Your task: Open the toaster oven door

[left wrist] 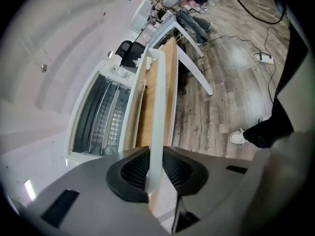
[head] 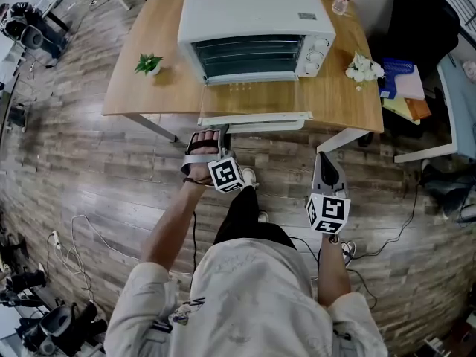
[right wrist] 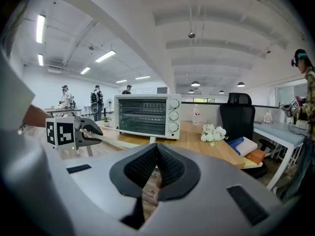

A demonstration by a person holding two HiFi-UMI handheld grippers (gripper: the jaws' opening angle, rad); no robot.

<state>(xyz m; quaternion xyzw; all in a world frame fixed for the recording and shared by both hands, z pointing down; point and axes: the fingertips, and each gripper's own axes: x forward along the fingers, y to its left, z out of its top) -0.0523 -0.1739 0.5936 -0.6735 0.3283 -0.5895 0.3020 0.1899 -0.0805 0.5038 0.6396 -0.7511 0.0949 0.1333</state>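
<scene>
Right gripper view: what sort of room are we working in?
Probably an open-plan office or lab: ceiling strip lights, a black office chair, and people standing at the back.

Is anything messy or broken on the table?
Nothing looks spilled or broken. The white toaster oven stands open, so its door's white handle pokes out over the wooden table's front edge, clamped in the left gripper.
</scene>
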